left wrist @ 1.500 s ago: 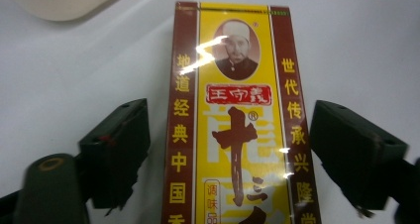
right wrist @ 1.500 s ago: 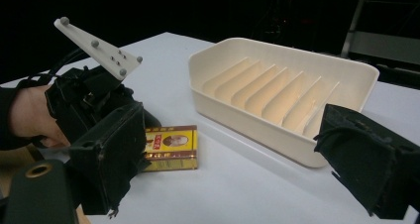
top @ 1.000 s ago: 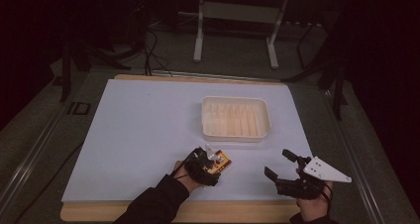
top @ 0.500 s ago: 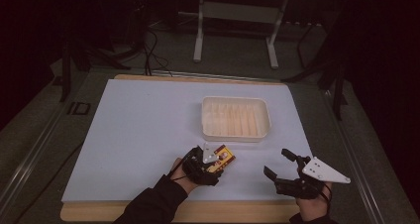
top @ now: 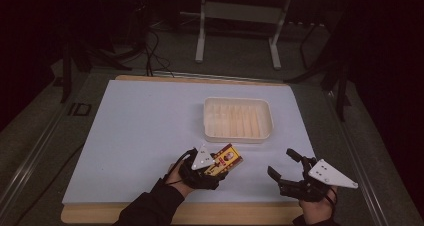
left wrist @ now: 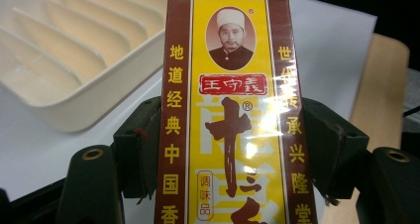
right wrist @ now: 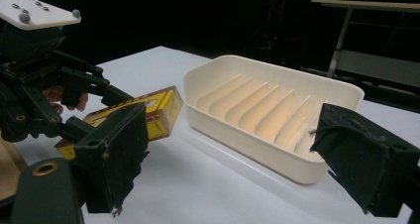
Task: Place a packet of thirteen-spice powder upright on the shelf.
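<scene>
My left gripper (top: 223, 164) clamps the yellow-and-maroon cardboard seasoning box (left wrist: 233, 110); my right gripper (top: 284, 165) gapes wide, empty, near the ribbed cream plastic tray (top: 237, 118).

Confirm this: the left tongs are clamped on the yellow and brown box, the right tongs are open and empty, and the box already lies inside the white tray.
One thing is wrong: the yellow and brown box is not inside the white tray. The high view shows it outside, near the tray's front wall. The rest holds: the left tongs are clamped on it, and the right tongs are open and empty.
</scene>
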Available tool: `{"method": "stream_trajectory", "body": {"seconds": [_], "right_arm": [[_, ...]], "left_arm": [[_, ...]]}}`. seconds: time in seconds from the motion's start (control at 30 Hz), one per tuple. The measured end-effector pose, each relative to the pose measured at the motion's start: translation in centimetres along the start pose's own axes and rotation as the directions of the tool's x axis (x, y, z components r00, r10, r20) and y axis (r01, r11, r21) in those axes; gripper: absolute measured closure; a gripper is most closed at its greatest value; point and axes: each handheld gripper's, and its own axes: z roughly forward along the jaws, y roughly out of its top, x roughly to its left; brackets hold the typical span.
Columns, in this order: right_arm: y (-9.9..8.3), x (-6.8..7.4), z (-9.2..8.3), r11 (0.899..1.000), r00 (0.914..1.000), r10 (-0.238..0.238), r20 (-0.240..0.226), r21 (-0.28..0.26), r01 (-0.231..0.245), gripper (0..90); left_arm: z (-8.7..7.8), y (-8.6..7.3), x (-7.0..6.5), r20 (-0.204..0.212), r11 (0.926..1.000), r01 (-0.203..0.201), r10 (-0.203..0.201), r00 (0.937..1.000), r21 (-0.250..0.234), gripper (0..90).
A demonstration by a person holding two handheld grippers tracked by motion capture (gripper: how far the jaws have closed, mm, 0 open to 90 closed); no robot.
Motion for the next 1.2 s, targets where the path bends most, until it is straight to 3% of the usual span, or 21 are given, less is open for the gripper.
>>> {"method": "stream_trajectory", "body": {"seconds": [0.1,0.17,0.27,0.43,0.57,0.67,0.73,0.83,0.9,0.97,1.1,1.17,1.2], "right_arm": [[0.3,0.2,0.0,0.999,0.9998,0.02,0.007,0.03,-0.02,13.1],[0.5,0.3,0.0,0.999,0.9995,0.03,-0.012,0.033,-0.03,12.9],[0.9,0.6,0.1,1.0,0.9997,0.011,-0.022,0.024,-0.01,12.7],[1.9,1.0,0.2,0.999,0.9959,0.048,-0.076,0.016,-0.047,12.6],[2.9,1.2,0.4,0.998,0.9935,0.058,-0.098,0.007,-0.058,13.0],[3.6,1.7,1.0,1.0,0.9945,0.026,-0.101,0.018,-0.024,11.7],[4.0,2.0,1.6,0.999,0.9938,0.036,-0.105,0.031,-0.033,11.1],[4.8,2.5,2.1,1.0,0.9951,0.014,-0.097,0.024,-0.012,12.6],[5.4,2.8,2.4,1.0,0.995,0.026,-0.096,0.009,-0.026,13.6],[5.9,3.1,2.9,0.999,0.9929,0.045,-0.11,-0.002,-0.045,14.6],[6.3,4.0,4.1,0.996,0.9871,0.087,-0.135,-0.003,-0.088,19.9],[6.4,4.3,4.6,0.993,0.9841,0.112,-0.138,-0.013,-0.115,21.2],[6.5,4.5,4.9,0.992,0.9828,0.124,-0.137,-0.018,-0.127,22.8]], "left_arm": [[-0.2,0.0,0.1,0.018,0.9993,0.021,-0.021,0.9996,-0.032,33.0],[-0.3,0.0,0.1,0.018,0.9987,0.012,-0.011,0.9998,-0.049,33.0],[-0.4,0.0,-0.2,0.01,0.9969,0.002,-0.001,0.9999,-0.078,33.1],[-0.6,0.2,-0.5,0.01,0.9903,0.005,-0.004,0.9999,-0.139,33.1],[-0.9,0.4,-0.7,-0.004,0.9879,0.022,-0.023,0.9997,-0.154,33.0],[-1.0,0.3,-0.8,-0.005,0.9786,0.027,-0.029,0.9996,-0.204,33.0],[-0.9,0.2,-0.9,-0.014,0.9731,0.011,-0.014,0.9998,-0.23,33.1],[-0.9,0.1,-1.1,-0.029,0.9585,-0.007,-0.001,0.9996,-0.285,33.0],[-1.0,0.1,-1.2,-0.045,0.951,-0.01,-0.005,0.999,-0.309,33.0],[-1.1,0.3,-1.5,-0.079,0.9482,-0.015,-0.011,0.9968,-0.317,33.0],[-1.3,0.3,-1.8,-0.09,0.9343,-0.041,0.009,0.9959,-0.354,33.0],[-1.5,0.2,-2.0,-0.089,0.9176,-0.06,0.027,0.9957,-0.393,33.0],[-1.5,0.2,-2.0,-0.084,0.9137,-0.068,0.038,0.9957,-0.401,33.0]]}}
